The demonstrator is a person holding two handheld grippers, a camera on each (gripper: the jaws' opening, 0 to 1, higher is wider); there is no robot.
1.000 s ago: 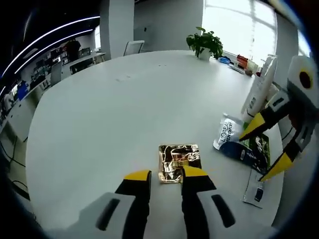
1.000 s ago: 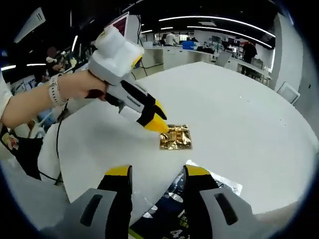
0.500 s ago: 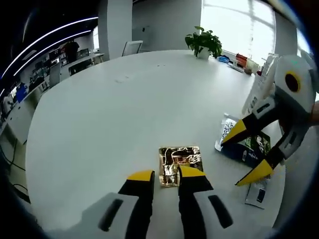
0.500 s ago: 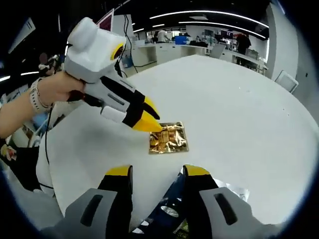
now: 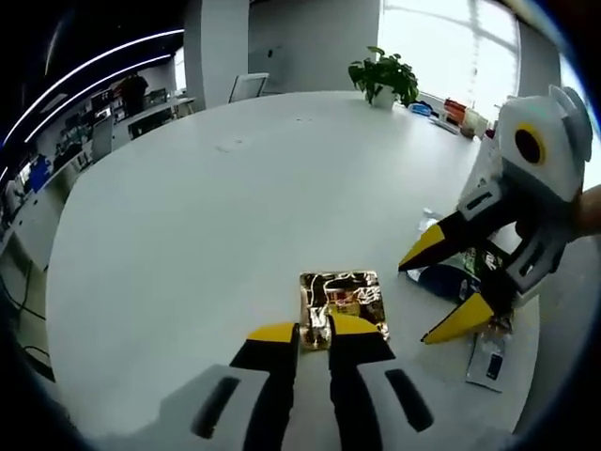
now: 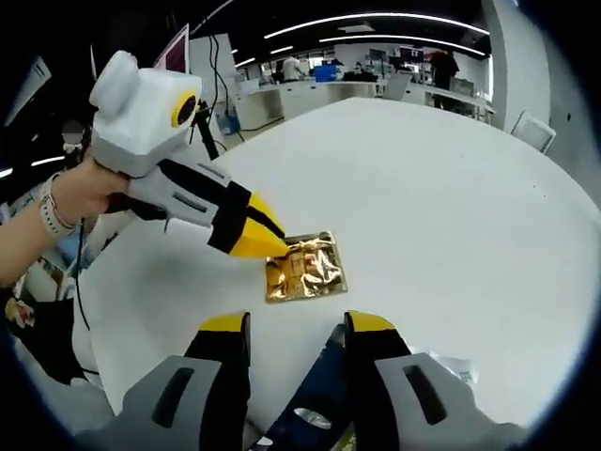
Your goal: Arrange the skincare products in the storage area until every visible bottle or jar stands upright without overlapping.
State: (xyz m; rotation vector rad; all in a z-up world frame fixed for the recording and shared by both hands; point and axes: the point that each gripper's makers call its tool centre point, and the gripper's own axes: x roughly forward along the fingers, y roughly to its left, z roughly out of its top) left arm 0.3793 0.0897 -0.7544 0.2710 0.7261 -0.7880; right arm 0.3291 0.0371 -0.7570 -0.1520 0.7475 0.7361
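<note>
Left gripper (image 5: 313, 331) nips the near edge of the gold sachet (image 5: 342, 296) flat on the white table (image 5: 216, 207), jaws narrowed on it, while the right gripper (image 5: 444, 290) hangs spread wide over the dark blue packet (image 5: 449, 280) beyond.

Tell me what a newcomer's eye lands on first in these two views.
The shiny gold foil sachet lying flat on the white table, with the left tongs closing on its near edge. Beside it, the open right tongs hang over a dark blue packet among other skincare packs at the table's edge. A potted plant stands at the far side by the window.
</note>
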